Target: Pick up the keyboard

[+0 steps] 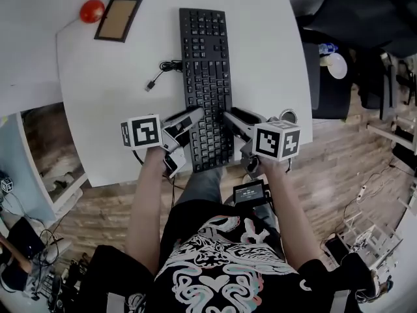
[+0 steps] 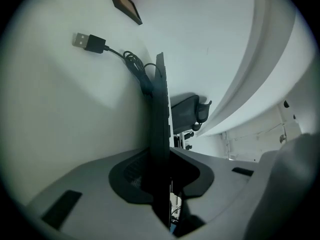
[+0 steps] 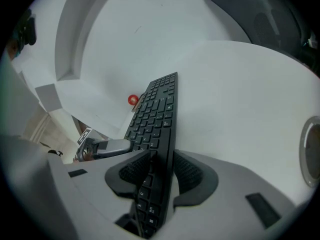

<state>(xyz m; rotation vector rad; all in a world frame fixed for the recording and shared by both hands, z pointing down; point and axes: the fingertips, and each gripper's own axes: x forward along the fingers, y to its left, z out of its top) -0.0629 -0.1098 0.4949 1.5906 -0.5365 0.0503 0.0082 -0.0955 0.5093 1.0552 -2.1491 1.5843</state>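
Note:
A black keyboard [image 1: 207, 64] lies lengthwise on the white round table [image 1: 104, 109], its near end at the table's front edge. My left gripper [image 1: 185, 137] is shut on the keyboard's left side near that end. In the left gripper view the keyboard [image 2: 161, 109] shows edge-on, and the gripper [image 2: 162, 176] has a pad pressed on each face. My right gripper [image 1: 237, 134] clamps the right side of the same end. In the right gripper view the key rows [image 3: 157, 114] run away from the gripper [image 3: 159, 176], whose ribbed pads touch both faces.
The keyboard's coiled cable [image 1: 166, 67] with its USB plug [image 2: 89, 42] lies loose on the table to the left. A red ball [image 1: 92, 10] and a dark-framed board [image 1: 118, 18] sit at the far left. A metal ring [image 1: 288, 116] is by the right edge; a black chair [image 1: 339, 18] stands beyond.

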